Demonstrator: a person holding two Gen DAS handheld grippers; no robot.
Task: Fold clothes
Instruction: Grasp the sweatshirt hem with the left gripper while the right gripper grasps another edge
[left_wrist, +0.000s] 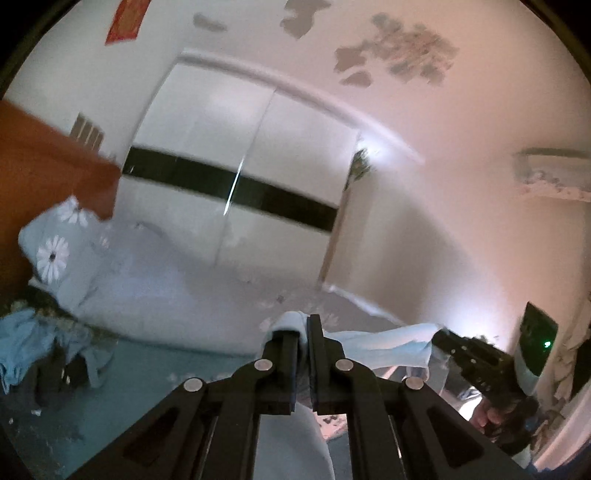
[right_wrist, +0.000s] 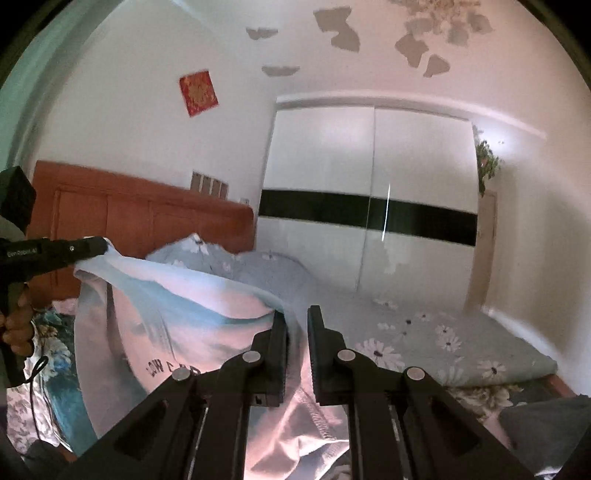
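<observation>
Right now you are holding a pale blue garment (right_wrist: 177, 306) up in the air above the bed (right_wrist: 461, 339), pinched by one gripper at each end. Your left gripper (left_wrist: 302, 334) has its fingers pressed nearly together with a fold of the light cloth caught between the pads; the fabric bunches over the left fingertip and hangs down below the jaws. Your right gripper (right_wrist: 296, 325) is likewise clamped on the garment's edge, the cloth running through the narrow gap between its fingers, with a stitched hem showing underneath.

From the right wrist view, the garment stretches in a sagging band from your right gripper across to the left gripper at the far left edge, where the cloth is nipped at its tip. Dark printed lettering (right_wrist: 166, 367) shows on the hanging front, too blurred to read. A hand (right_wrist: 16, 325) grips the left tool's handle there.

Behind the garment lies a grey-blue daisy-print bedspread with a matching pillow (right_wrist: 207, 251) against the orange-brown wooden headboard (right_wrist: 140, 218). A white sliding wardrobe (right_wrist: 369, 192) with a black band stands beyond the bed, and a red paper square (right_wrist: 198, 92) hangs on the wall. In the left wrist view, a heap of blue and dark clothes (left_wrist: 44, 354) sits at the lower left, apart from the held garment.
</observation>
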